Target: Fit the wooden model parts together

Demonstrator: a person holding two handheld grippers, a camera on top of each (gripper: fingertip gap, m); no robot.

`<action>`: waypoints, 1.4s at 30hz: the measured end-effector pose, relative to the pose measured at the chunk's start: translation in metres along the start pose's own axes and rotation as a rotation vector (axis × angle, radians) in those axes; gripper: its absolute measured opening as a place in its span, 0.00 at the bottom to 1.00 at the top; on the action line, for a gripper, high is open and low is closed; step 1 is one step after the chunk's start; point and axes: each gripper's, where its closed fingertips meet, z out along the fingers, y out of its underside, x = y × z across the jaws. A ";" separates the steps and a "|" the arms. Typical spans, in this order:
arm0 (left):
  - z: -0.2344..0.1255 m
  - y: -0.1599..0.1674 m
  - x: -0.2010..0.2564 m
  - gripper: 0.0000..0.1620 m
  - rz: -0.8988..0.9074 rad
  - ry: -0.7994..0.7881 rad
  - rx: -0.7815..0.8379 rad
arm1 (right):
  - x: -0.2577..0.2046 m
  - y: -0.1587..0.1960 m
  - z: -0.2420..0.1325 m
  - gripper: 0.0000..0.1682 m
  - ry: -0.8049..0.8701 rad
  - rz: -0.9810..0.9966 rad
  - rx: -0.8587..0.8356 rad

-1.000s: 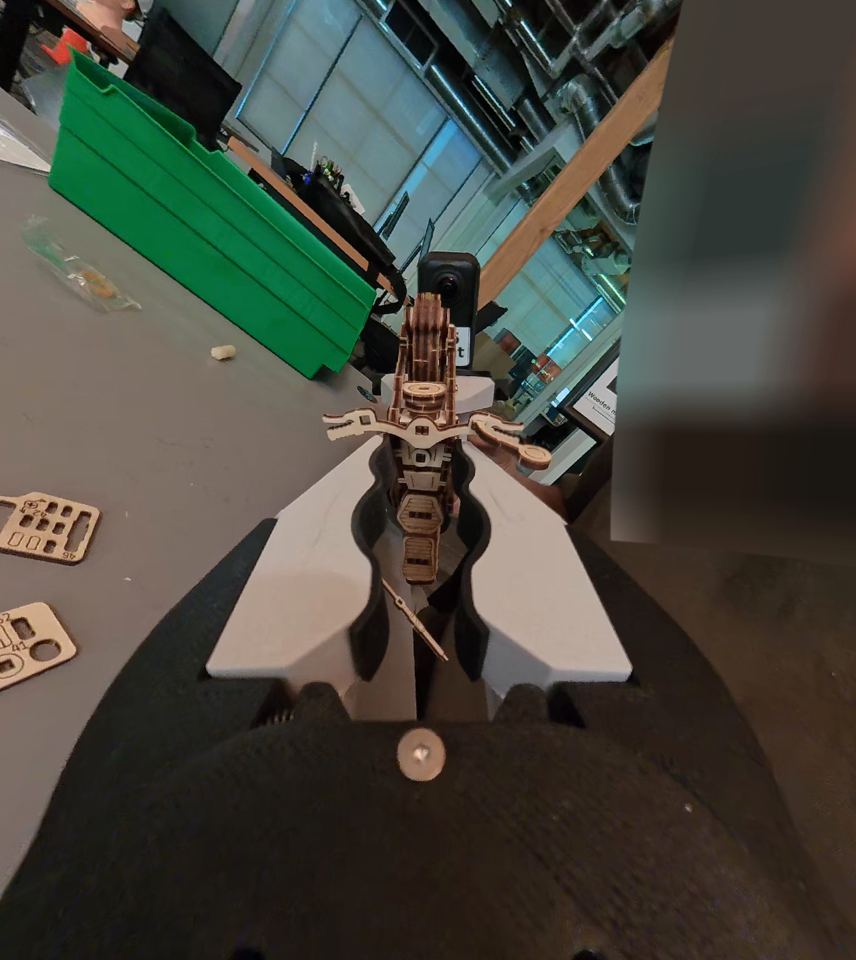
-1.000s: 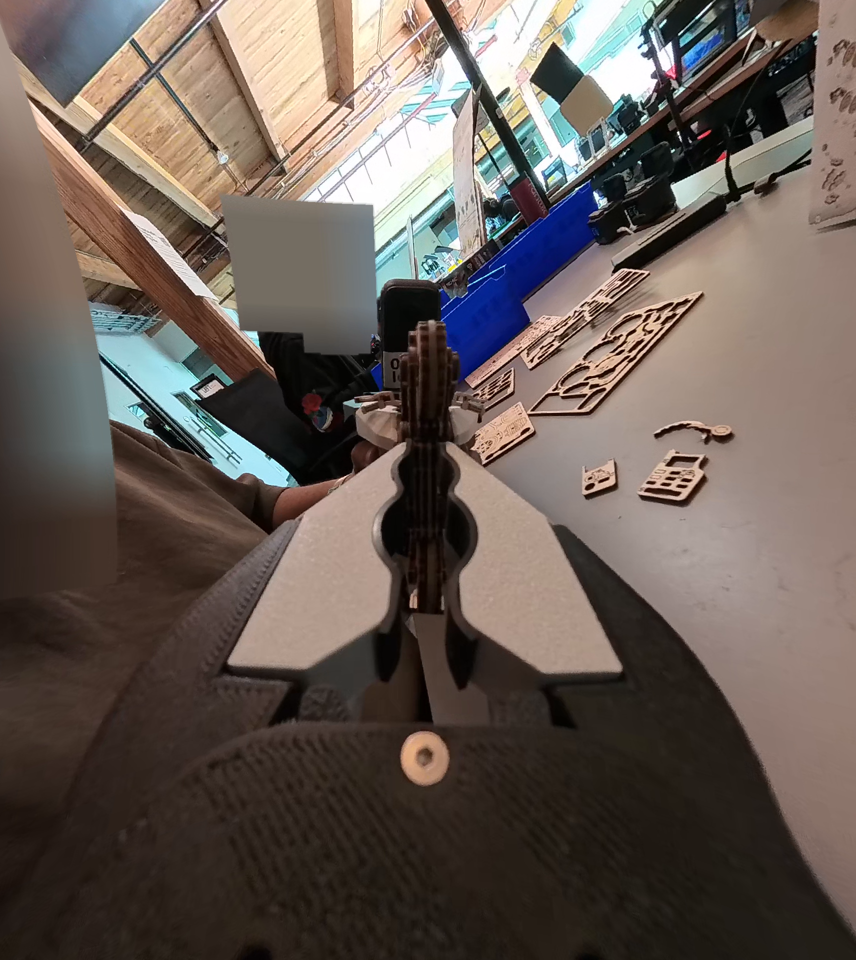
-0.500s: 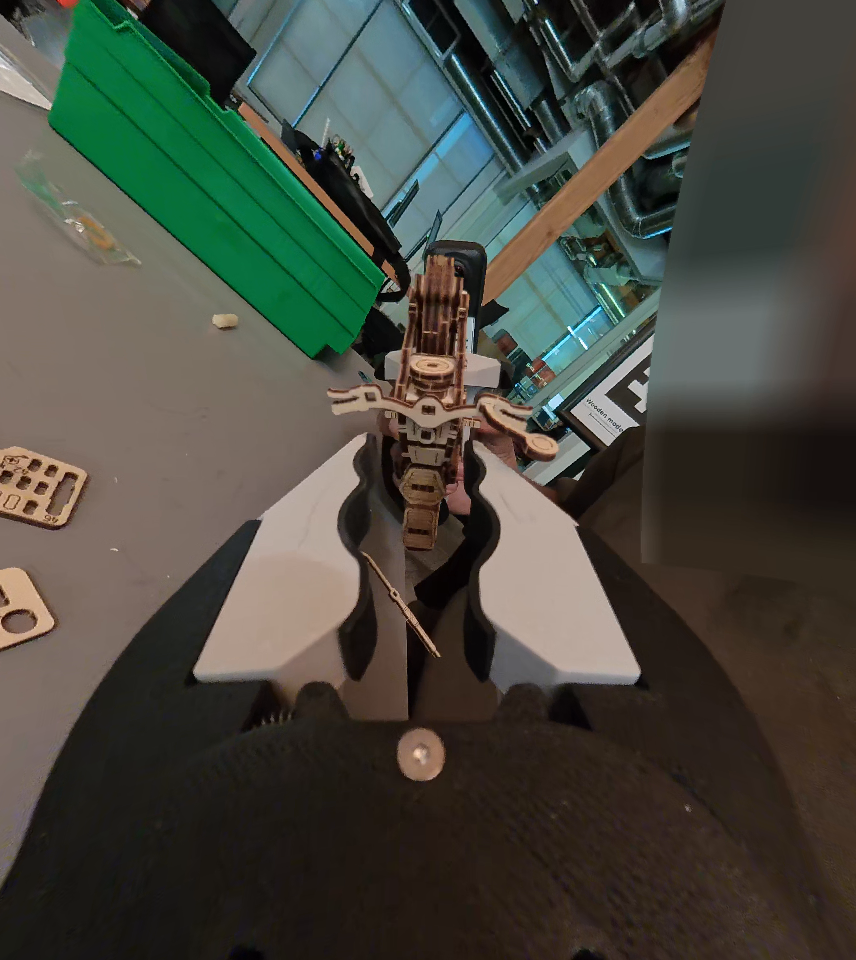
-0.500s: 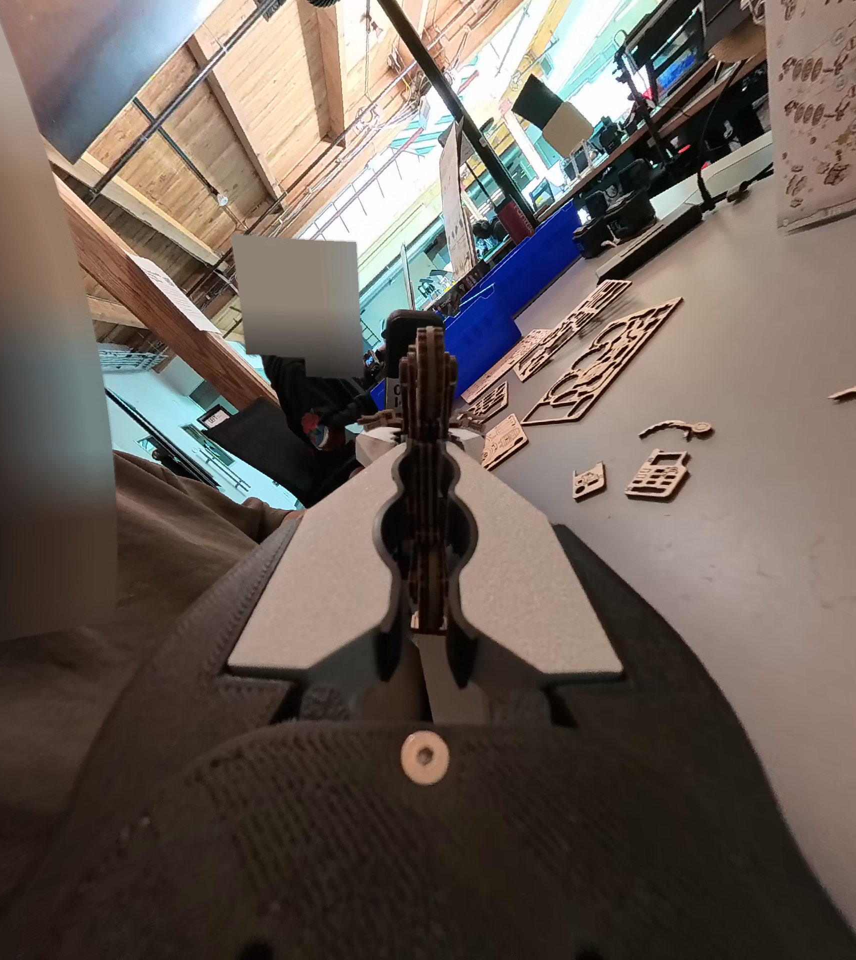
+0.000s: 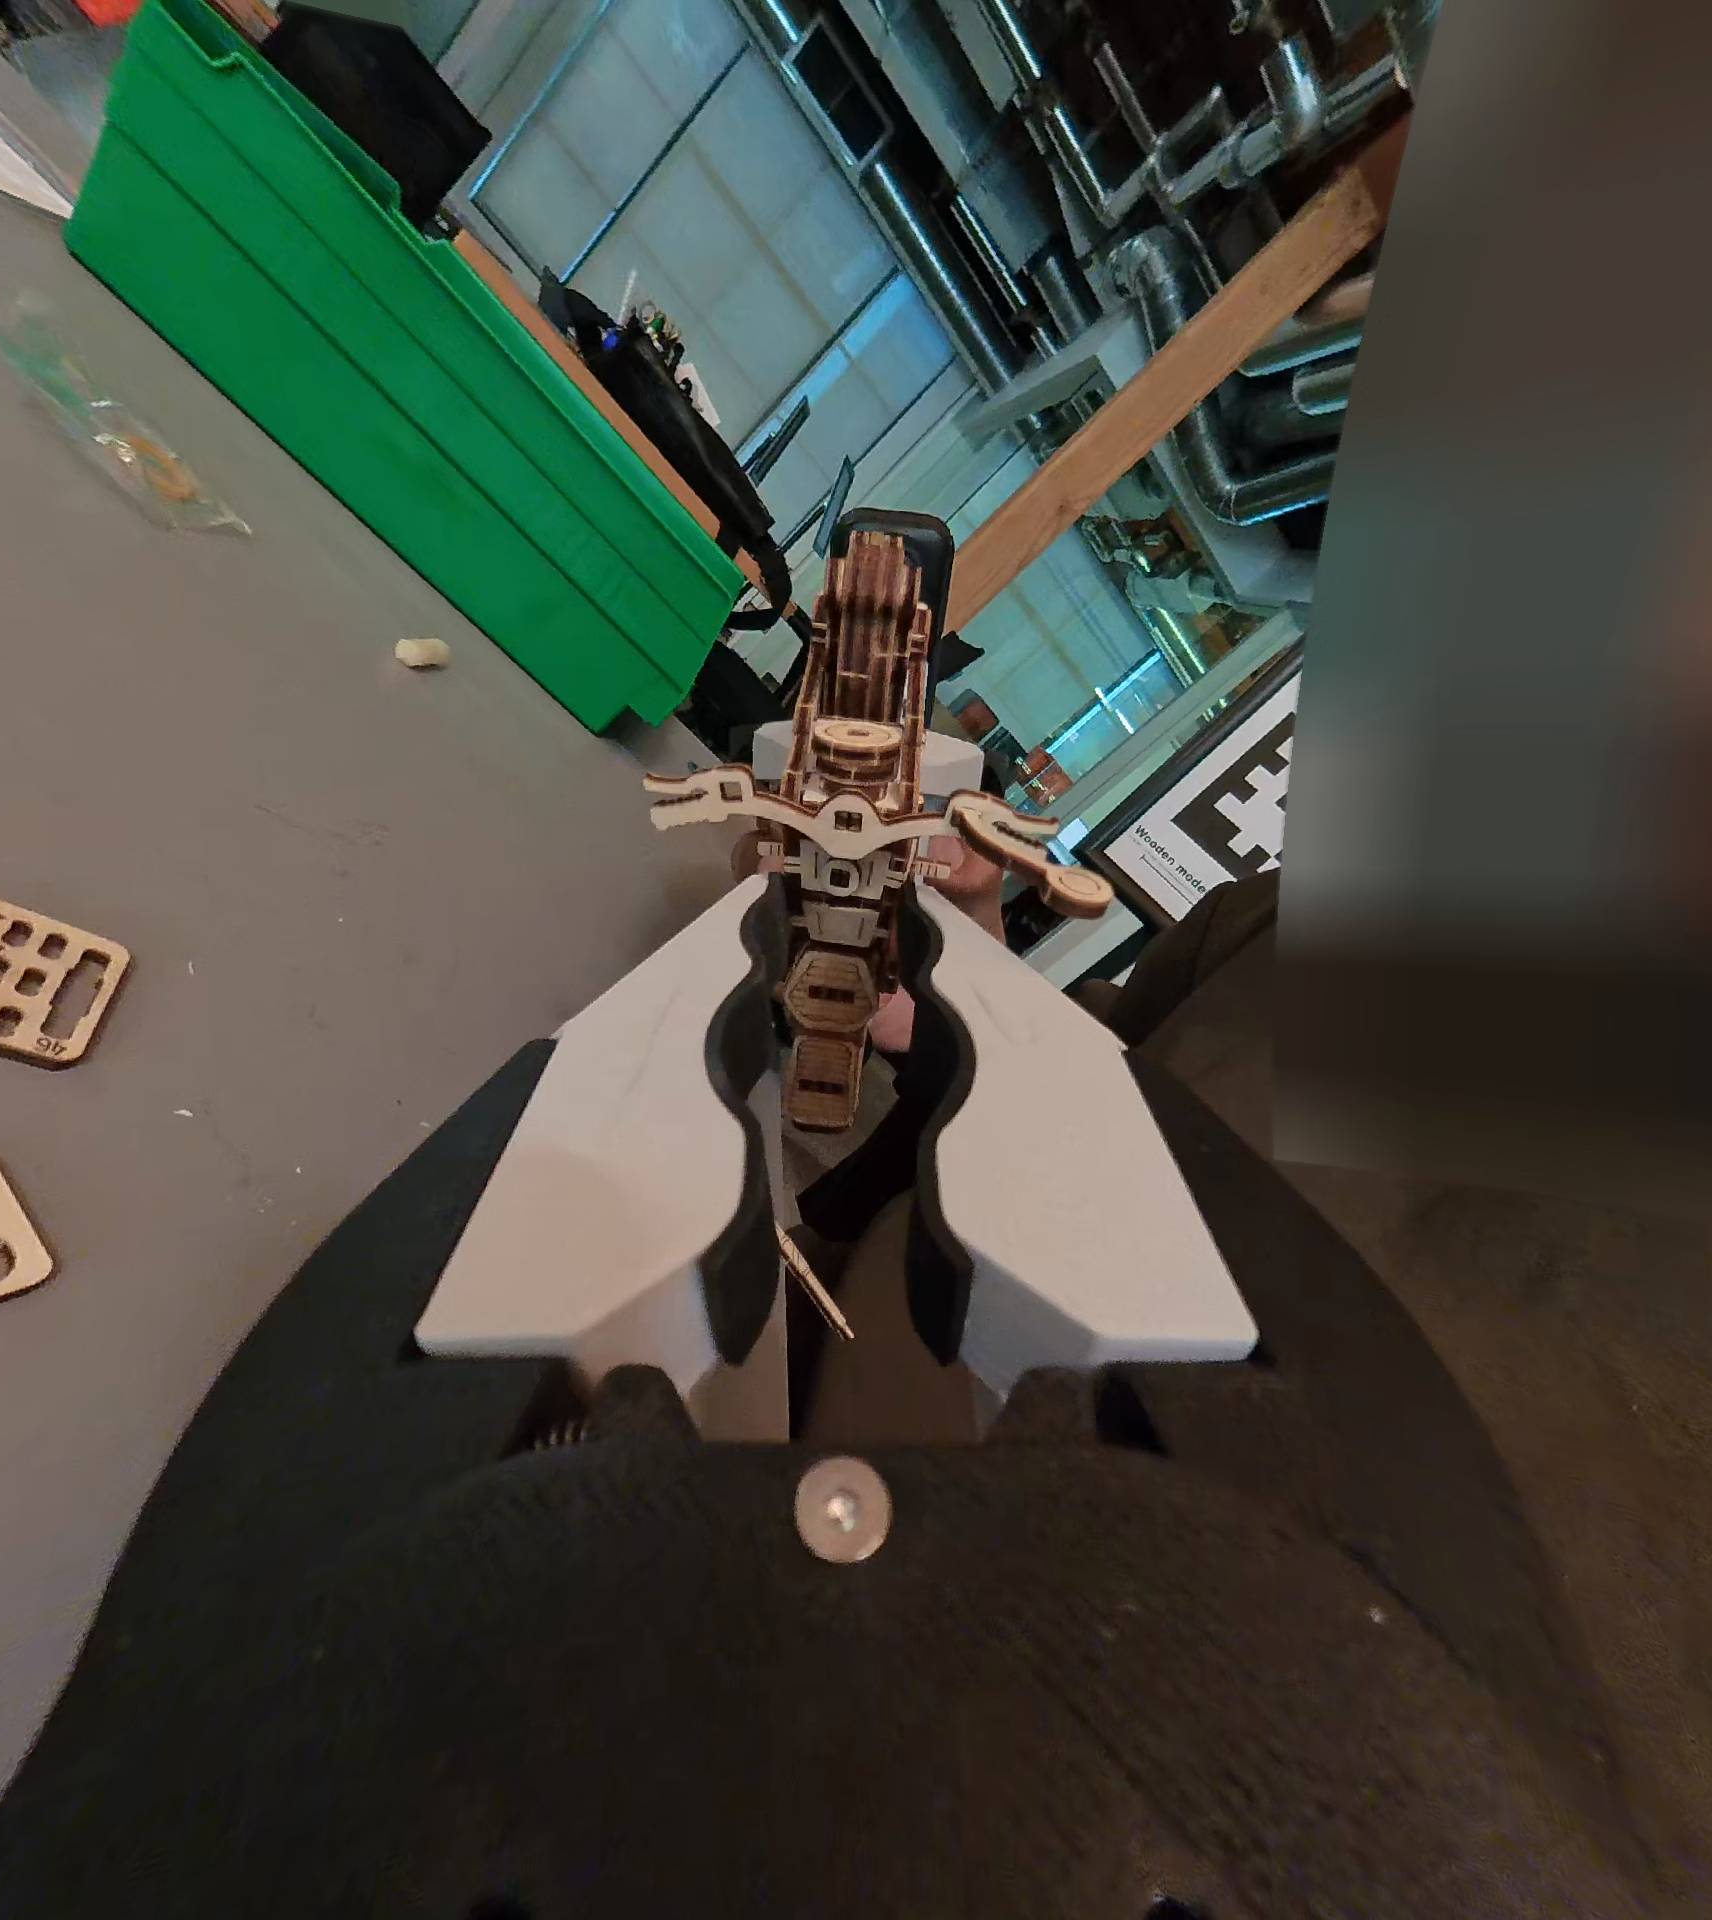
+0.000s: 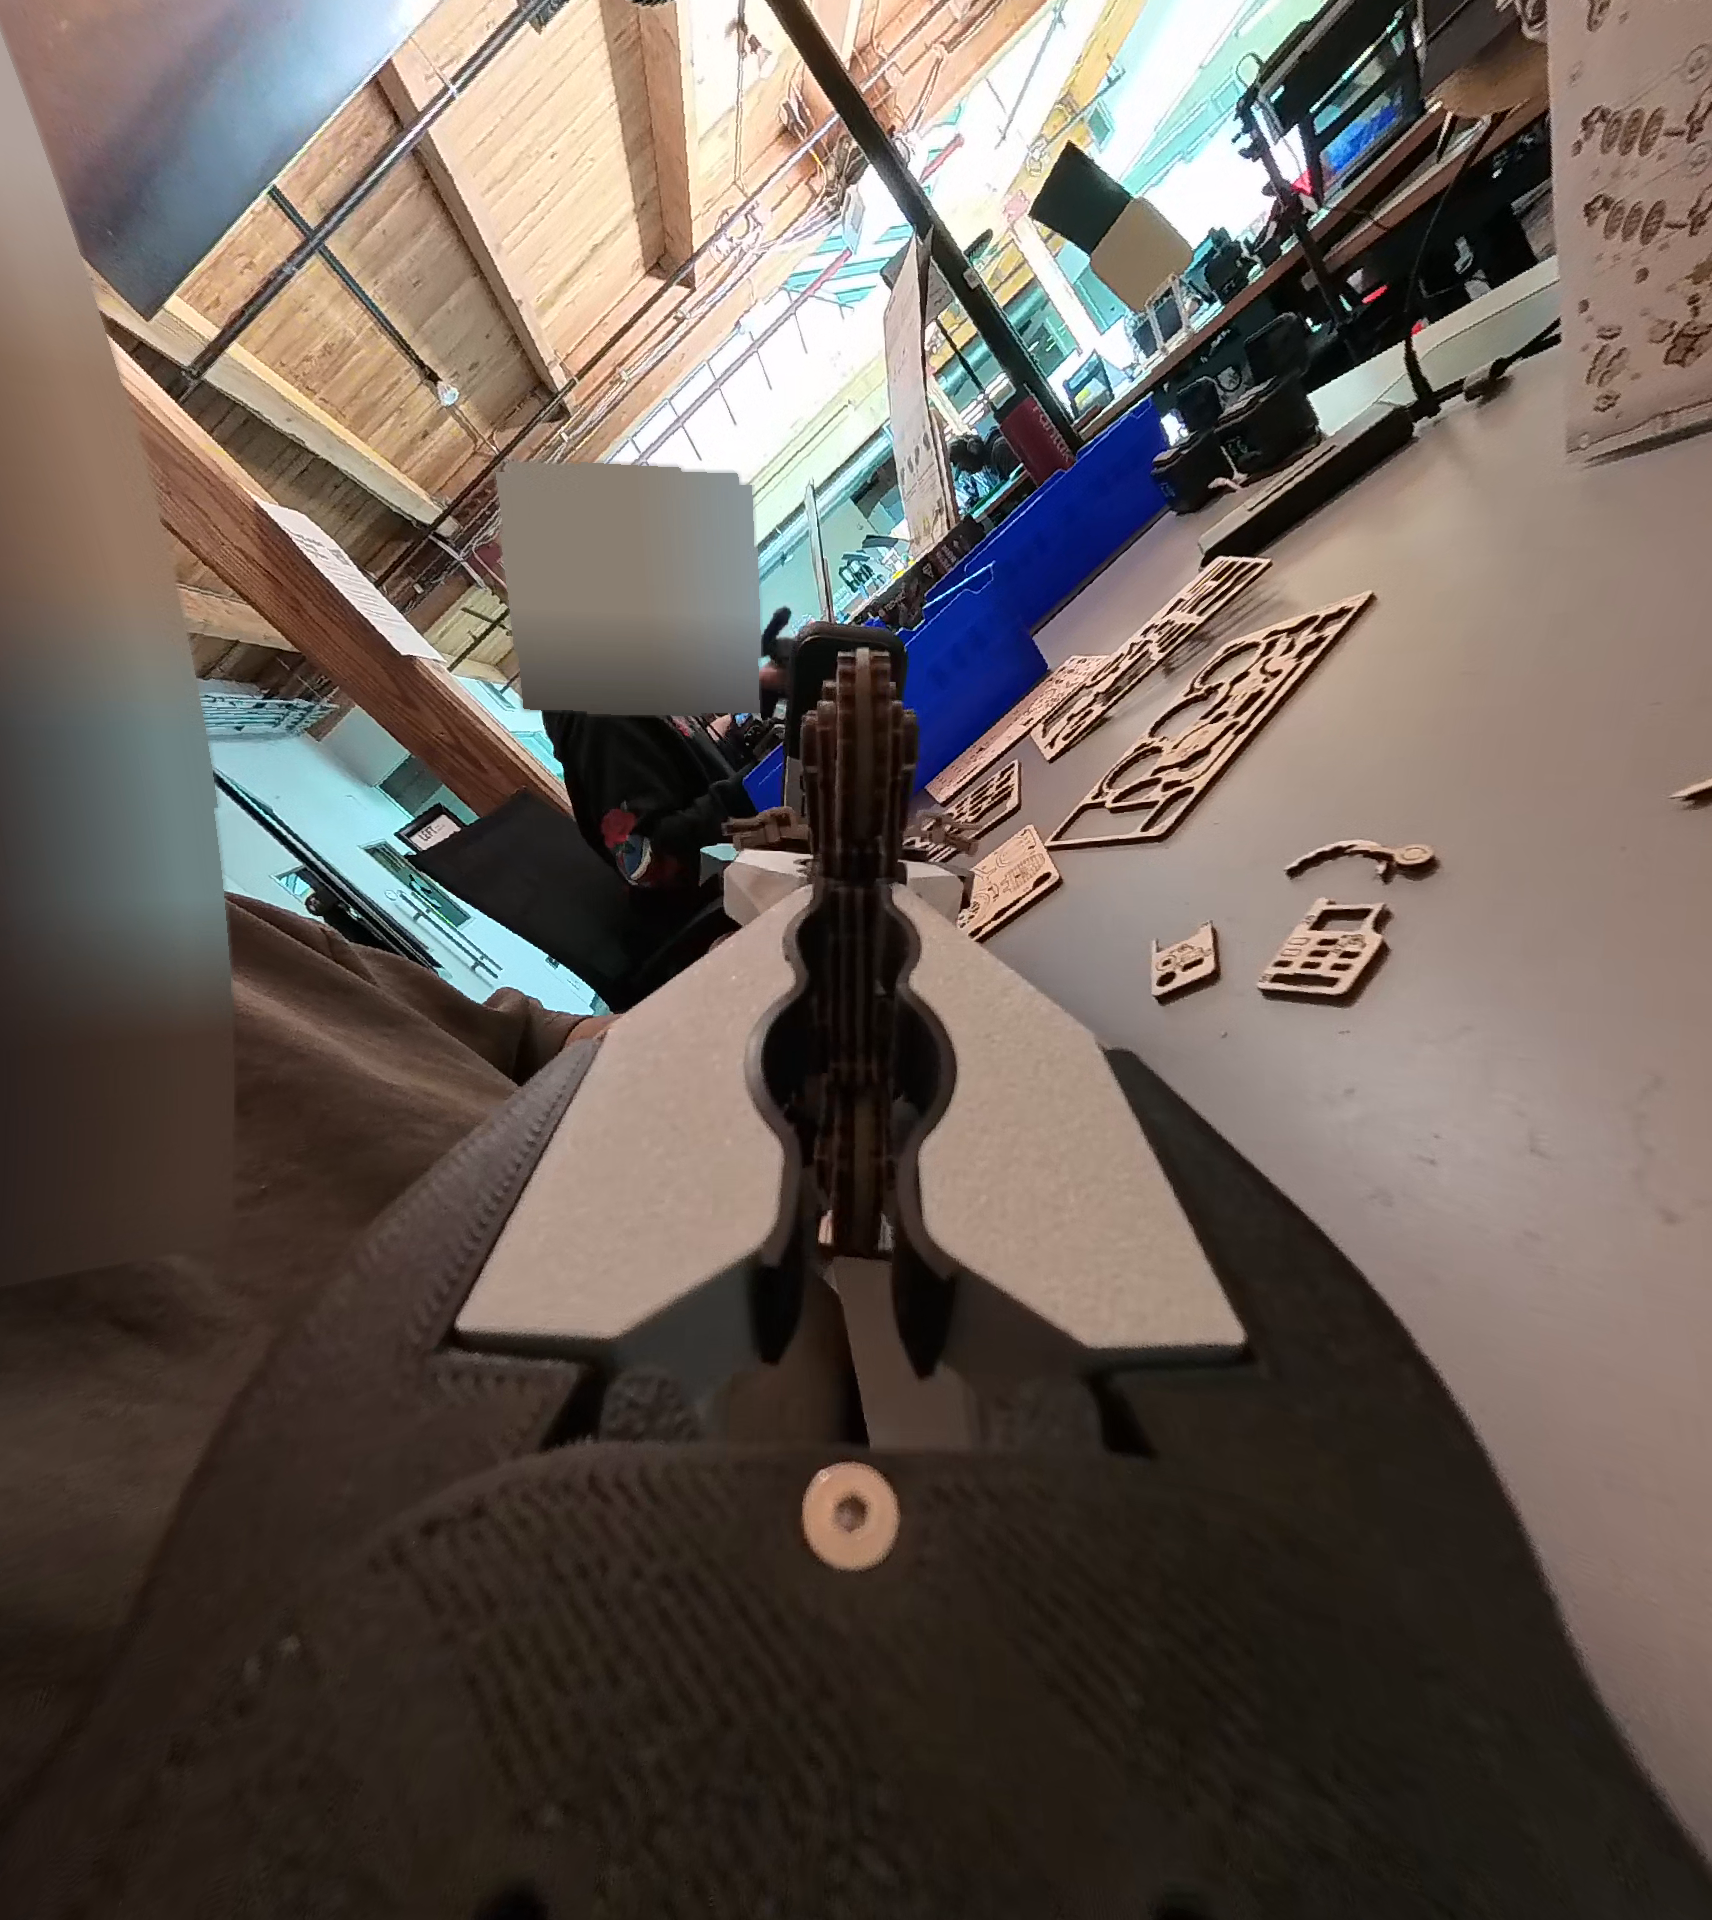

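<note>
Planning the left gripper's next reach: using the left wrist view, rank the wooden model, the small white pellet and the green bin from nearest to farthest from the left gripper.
1. wooden model: between the left gripper fingers.
2. small white pellet: on the table, ahead left.
3. green bin: behind the pellet, far left.

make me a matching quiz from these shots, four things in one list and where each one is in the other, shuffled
Things:
1. wooden model
2. thin wooden sliver
3. green bin
4. curved loose piece

Places:
A. far edge of the table, left wrist view
B. clamped in the right claw
C. flat on the table, right wrist view
D. low between the left claw fingers, near their base

Pairs: 1-B, 2-D, 3-A, 4-C
</note>
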 end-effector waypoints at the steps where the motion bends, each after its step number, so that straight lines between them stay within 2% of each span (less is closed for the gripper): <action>1: 0.000 0.000 0.000 0.11 0.007 0.000 -0.001 | 0.000 0.000 0.000 0.04 -0.002 0.000 0.002; 16: 0.002 0.000 0.000 0.11 -0.023 -0.008 0.009 | 0.001 -0.002 -0.001 0.04 0.005 -0.002 0.009; 23: 0.000 -0.002 -0.002 0.14 -0.029 -0.016 0.027 | 0.002 0.000 0.000 0.04 0.007 0.003 0.000; 42: 0.001 -0.004 -0.004 0.11 -0.024 -0.029 0.039 | 0.002 -0.001 0.000 0.04 0.006 0.020 0.009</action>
